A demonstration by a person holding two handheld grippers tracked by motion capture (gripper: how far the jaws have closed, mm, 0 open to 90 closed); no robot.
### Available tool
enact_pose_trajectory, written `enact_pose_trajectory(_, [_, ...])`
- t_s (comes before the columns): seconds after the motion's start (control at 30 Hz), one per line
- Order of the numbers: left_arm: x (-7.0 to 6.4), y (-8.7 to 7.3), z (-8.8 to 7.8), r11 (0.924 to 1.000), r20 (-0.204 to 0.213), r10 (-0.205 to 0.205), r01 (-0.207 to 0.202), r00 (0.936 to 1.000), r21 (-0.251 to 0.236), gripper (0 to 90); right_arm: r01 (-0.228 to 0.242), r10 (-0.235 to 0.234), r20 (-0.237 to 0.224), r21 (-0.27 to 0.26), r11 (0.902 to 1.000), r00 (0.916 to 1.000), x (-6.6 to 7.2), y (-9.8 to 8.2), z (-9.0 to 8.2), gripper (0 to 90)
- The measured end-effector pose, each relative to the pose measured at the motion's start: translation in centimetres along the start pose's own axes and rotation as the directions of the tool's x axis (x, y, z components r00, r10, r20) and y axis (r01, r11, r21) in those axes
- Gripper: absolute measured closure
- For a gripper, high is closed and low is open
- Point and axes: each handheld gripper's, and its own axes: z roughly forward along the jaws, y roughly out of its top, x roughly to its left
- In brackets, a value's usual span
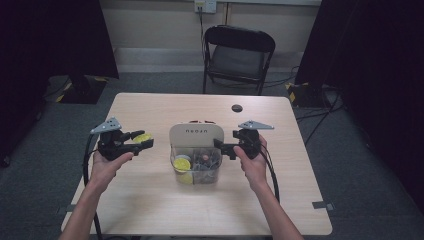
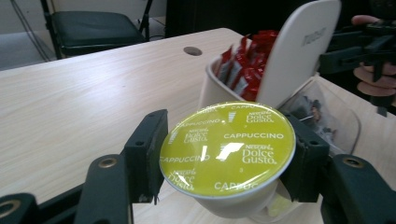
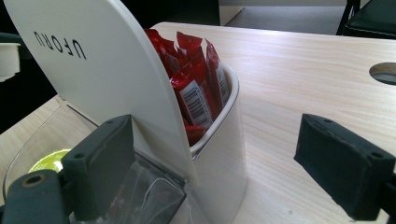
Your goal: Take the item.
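The left gripper (image 2: 229,163) clamped a green-lidded cappuccino capsule (image 2: 228,148) above the surface (image 1: 150,200), its lettering legible close up. The right gripper (image 3: 224,177) stood apart beside the white organiser (image 3: 116,79), whose red sachets (image 3: 196,79) showed behind.

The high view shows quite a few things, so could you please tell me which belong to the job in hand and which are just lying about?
In the job:
- coffee capsule, clamped in the left gripper
- organiser box with capsules and red sachets
- right gripper, jaws open around the box's lid

Lying about:
- folding chair
- wall socket
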Motion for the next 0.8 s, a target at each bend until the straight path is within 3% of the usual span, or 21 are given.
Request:
enact_pose_trajectory(0.43, [1.9, -0.7, -0.1, 0.9992, -0.07, -0.017, 0.02, 0.9974, 0.035, 40.7, 0.005, -0.005, 0.003, 0.001, 1.0, 1.0, 0.0, 0.0, 0.0, 11.5])
enact_pose_trajectory(0.8, [4.7, -3.6, 1.1, 0.9937, -0.122, -0.072, 0.081, 0.9899, 0.077, 40.7, 0.003, -0.003, 0.0, 0.005, 1.0, 1.0, 0.0, 0.0, 0.1, 11.5])
